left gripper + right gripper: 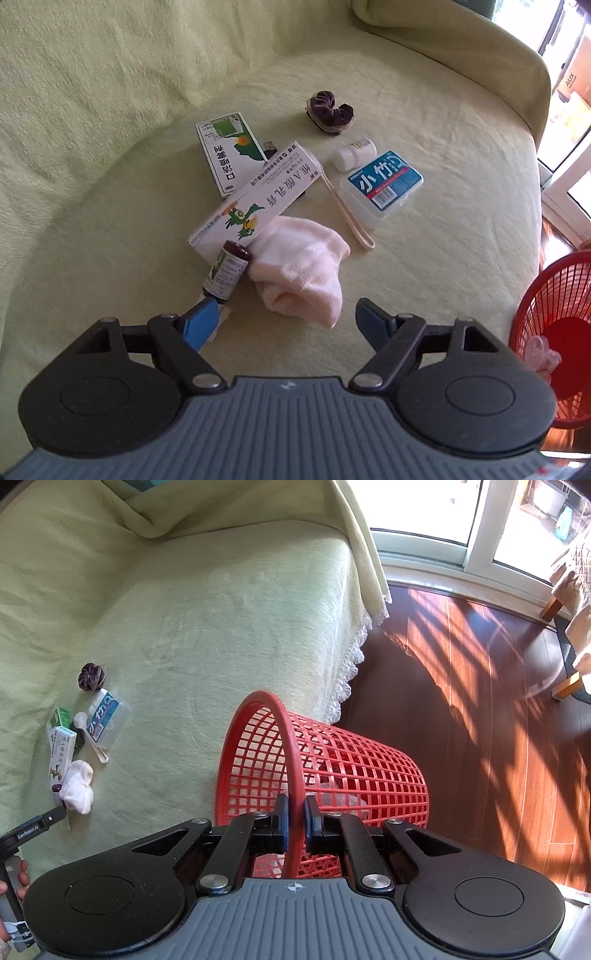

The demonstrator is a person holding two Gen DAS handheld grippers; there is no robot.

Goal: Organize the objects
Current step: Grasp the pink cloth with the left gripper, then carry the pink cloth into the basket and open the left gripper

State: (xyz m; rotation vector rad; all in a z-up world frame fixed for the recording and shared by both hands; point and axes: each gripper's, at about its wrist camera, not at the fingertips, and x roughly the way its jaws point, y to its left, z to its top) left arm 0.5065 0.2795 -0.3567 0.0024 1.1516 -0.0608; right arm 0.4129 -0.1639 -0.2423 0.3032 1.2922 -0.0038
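A pale green textured cover (221, 635) was spread over the seat and up the backrest of a sofa, its surface softly creased. At the sofa's end the cover hung down with a white lace trim (352, 668) along its lower edge. Beyond it lay a dark reddish wooden floor (480, 701), striped with slanted bands of sunlight. A white-framed window or sliding door (476, 520) stood bright along the far wall. At the right edge a wooden chair leg (552, 607) showed beneath draped beige fabric. In the left wrist view a cardboard box (574, 79) marked AUX stood past the sofa arm.
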